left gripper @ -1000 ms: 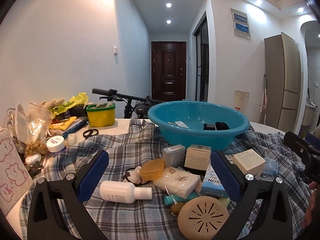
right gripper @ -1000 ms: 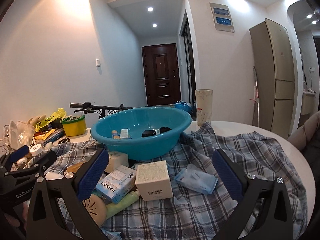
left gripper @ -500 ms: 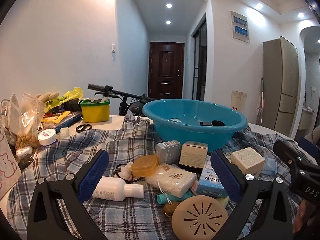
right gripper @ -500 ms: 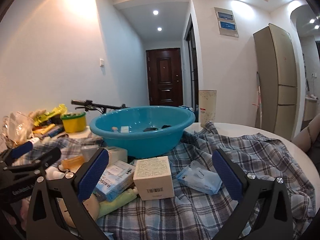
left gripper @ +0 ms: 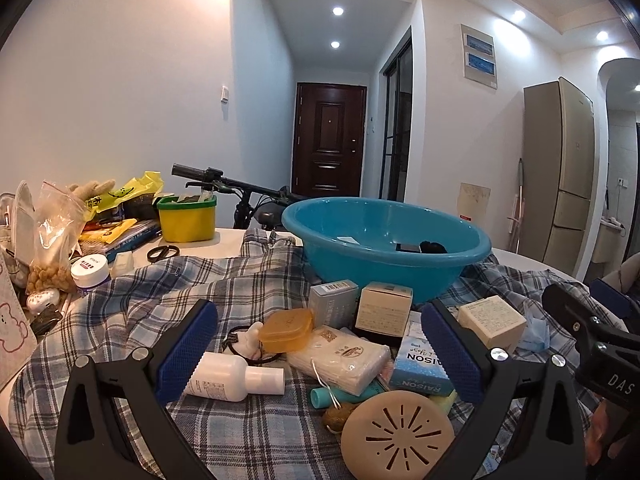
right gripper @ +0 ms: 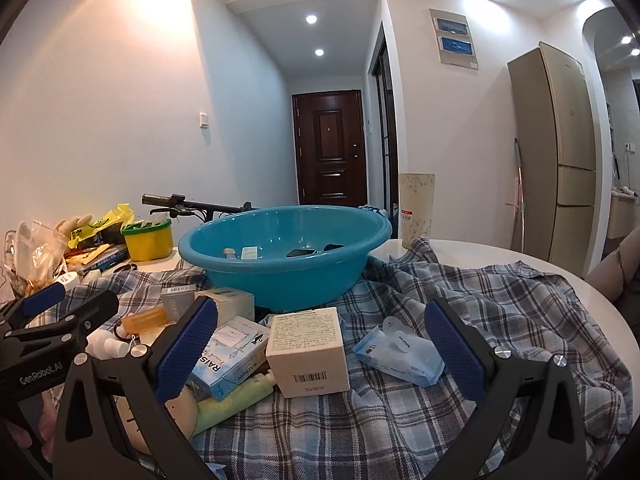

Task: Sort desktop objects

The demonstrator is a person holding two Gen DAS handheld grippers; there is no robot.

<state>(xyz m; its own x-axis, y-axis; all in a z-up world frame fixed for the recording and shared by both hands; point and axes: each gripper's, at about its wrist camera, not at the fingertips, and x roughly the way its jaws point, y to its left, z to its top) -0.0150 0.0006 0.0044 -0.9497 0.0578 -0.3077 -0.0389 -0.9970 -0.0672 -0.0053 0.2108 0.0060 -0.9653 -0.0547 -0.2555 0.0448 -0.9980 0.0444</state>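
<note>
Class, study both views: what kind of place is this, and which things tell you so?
Most likely a home: a tall fridge, a bicycle's handlebar and a front door beyond a cluttered table.

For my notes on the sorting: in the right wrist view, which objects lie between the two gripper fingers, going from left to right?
RAISON box → cream box with barcode → blue wipes pack, all on the plaid cloth.

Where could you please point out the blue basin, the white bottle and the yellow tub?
blue basin (right gripper: pixel 280 276): right wrist view, on its outer front wall.
white bottle (left gripper: pixel 224 376): left wrist view, on its body.
yellow tub (left gripper: pixel 186 226): left wrist view, on its front side.
</note>
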